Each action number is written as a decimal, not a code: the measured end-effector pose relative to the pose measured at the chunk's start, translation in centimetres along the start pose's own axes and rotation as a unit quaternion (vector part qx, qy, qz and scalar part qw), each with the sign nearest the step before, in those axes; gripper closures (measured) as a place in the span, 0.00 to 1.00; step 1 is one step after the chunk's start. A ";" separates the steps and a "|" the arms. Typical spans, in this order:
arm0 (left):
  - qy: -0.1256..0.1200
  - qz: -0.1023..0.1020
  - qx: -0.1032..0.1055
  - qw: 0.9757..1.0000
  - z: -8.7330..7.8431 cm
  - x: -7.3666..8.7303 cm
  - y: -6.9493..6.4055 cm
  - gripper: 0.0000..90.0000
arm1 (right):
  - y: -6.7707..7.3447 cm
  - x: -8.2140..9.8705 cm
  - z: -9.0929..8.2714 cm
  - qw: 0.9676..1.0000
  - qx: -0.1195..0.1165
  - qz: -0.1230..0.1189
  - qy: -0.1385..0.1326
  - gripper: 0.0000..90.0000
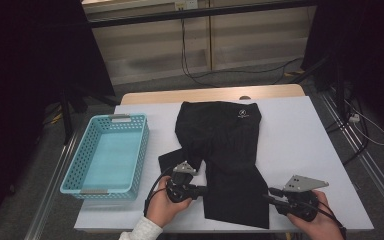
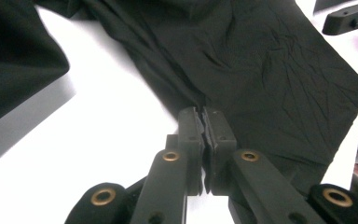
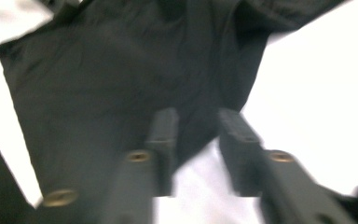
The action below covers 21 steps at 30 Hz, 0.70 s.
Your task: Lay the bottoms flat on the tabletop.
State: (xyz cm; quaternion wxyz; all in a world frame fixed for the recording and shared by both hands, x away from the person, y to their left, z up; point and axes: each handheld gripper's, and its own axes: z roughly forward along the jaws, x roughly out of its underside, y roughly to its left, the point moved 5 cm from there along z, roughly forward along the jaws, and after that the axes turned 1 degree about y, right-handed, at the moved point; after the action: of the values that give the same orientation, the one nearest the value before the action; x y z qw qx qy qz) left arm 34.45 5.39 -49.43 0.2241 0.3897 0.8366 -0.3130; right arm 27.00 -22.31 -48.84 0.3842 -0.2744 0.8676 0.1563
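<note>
On the left we see dark curtain and grey floor beside the table point(image 1: 330, 165), whose white top runs nearly to its wooden far edge. A turquoise basket point(image 1: 139, 150) with perforated walls sits near the left edge of the table, its long side running away from us, with a strip of bare white between it and the black shorts point(image 1: 230, 150).

The shorts lie flat at mid-table, waistband toward the far edge, legs toward us; one leg is folded off to the left, the other reaches almost to the near edge. Our left gripper point(image 1: 203, 190) lies level at the left side of that near leg. In the left gripper view its jaws point(image 2: 206, 135) are pressed together right at the fabric's edge, and we cannot tell for certain whether cloth is pinched between them.

Our right gripper point(image 1: 271, 194) sits at the right side of the same leg. In the right gripper view point(image 3: 198, 140), which is blurred, its jaws stand apart, straddling the hem without pressing it.

Right of the shorts, a wide stretch of white tabletop lies open up to the right edge, with cables on the floor beyond.
</note>
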 end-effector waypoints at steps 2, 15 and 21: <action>0.006 -0.004 -0.001 1.000 -0.3 0.1 0.2 0.99 | -0.2 -0.4 0.2 1.000 0.009 0.010 -0.007 0.65; 0.007 -0.004 -0.002 1.000 -0.4 0.2 0.4 0.99 | -3.2 -2.4 2.1 0.996 0.047 0.067 -0.018 0.65; 0.009 -0.004 -0.001 1.000 -0.3 0.1 0.3 1.00 | -3.5 -3.4 4.7 0.997 0.035 0.069 0.003 0.66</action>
State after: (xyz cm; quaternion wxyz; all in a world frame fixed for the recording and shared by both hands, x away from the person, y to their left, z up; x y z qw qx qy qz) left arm 34.59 5.82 -49.42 0.2162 0.3892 0.8403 -0.3095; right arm 33.69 -21.67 -49.56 0.3793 -0.2006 0.8906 0.1508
